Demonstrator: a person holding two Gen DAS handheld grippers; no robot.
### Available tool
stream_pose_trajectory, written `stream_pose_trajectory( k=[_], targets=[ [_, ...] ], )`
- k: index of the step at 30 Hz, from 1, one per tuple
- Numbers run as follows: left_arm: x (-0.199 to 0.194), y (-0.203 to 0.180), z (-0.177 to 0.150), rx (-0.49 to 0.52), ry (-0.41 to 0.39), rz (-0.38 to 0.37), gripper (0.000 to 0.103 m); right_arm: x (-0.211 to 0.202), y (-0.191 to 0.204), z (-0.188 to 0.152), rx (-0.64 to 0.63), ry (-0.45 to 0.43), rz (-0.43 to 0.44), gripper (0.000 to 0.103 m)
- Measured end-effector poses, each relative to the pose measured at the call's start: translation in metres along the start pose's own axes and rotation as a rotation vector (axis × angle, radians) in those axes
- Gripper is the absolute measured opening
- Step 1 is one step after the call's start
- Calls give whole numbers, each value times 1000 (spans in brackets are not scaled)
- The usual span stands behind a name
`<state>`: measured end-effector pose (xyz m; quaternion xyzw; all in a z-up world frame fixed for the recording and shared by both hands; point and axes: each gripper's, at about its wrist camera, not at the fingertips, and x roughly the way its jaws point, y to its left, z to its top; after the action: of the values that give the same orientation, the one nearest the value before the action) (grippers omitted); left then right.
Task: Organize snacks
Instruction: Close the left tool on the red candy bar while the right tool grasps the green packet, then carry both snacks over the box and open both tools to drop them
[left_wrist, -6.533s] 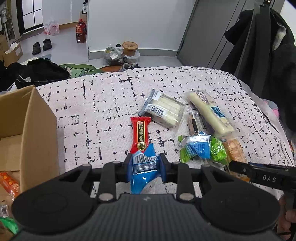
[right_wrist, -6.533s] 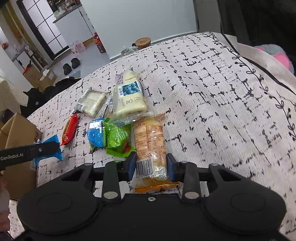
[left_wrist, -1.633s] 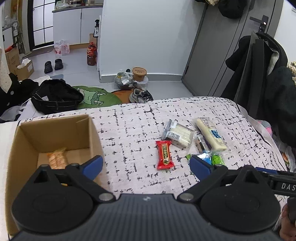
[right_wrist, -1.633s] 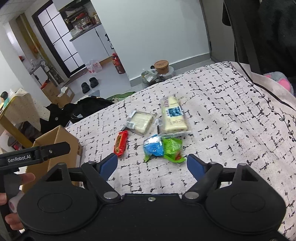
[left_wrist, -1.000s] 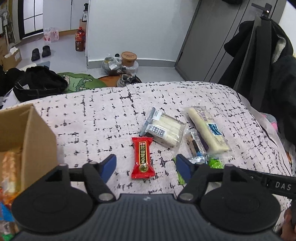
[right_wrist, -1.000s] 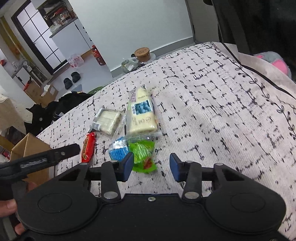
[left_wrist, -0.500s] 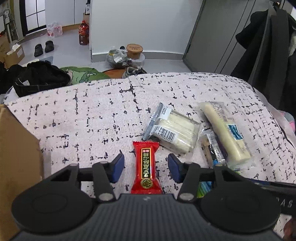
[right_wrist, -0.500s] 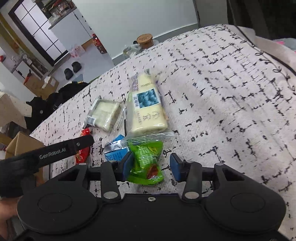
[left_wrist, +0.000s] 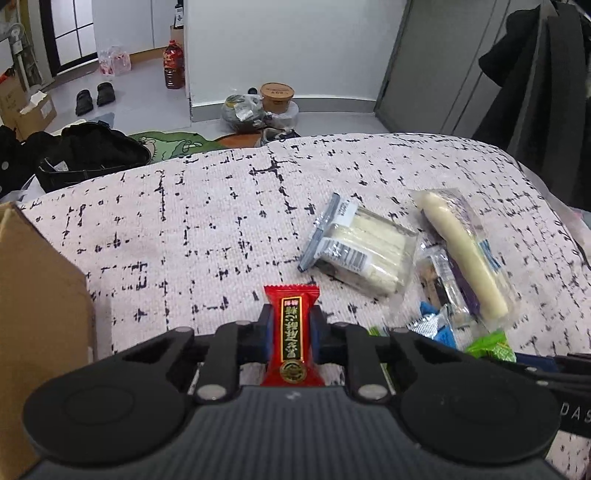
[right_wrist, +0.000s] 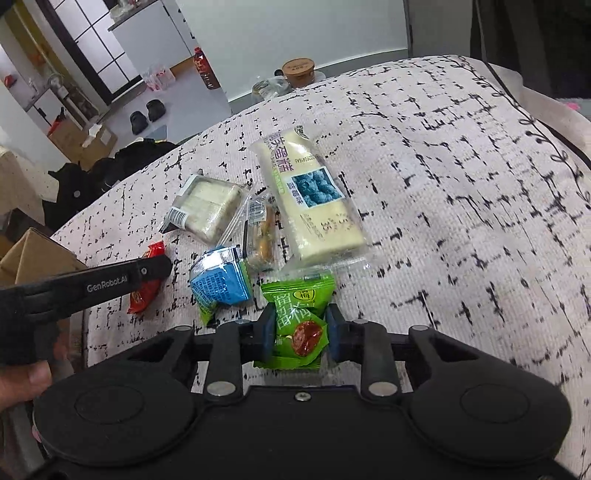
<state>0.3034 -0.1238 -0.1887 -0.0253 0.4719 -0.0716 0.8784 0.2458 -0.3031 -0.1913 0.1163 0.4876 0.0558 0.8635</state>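
Note:
My left gripper (left_wrist: 291, 325) is shut on a red snack bar (left_wrist: 291, 332) that lies on the patterned bed cover (left_wrist: 207, 221). My right gripper (right_wrist: 301, 328) is shut on a green snack packet (right_wrist: 299, 317). The red bar also shows in the right wrist view (right_wrist: 146, 284) under the left gripper's arm. Loose on the cover lie a blue packet (right_wrist: 221, 282), a white sandwich pack (left_wrist: 360, 247), a long white cake pack (right_wrist: 310, 199) and a small clear-wrapped snack (right_wrist: 260, 232).
A cardboard box (left_wrist: 37, 295) stands at the left edge of the cover. Beyond the bed are a black bag (left_wrist: 88, 155), shoes (left_wrist: 94, 96), a red bottle (left_wrist: 173, 62) and a paper cup (left_wrist: 277, 96) on the floor. Dark coats (left_wrist: 535, 92) hang at right.
Both grippers came down from the box to the snacks and closed: the left on the red bar, the right on the green packet.

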Motion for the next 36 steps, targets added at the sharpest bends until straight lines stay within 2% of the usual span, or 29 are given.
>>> stream_pose_trajectory(
  k=[15, 25, 36],
  targets=[
    [-60, 12, -16, 4, -46, -42, 18, -42, 13, -12, 10, -82, 23, 27],
    [-100, 19, -17, 8, -115, -69, 18, -64, 36, -12, -9, -141, 53, 27],
    [-135, 42, -18, -16, -169, -62, 18, -79, 68, -10, -42, -191, 95, 27]
  ],
)
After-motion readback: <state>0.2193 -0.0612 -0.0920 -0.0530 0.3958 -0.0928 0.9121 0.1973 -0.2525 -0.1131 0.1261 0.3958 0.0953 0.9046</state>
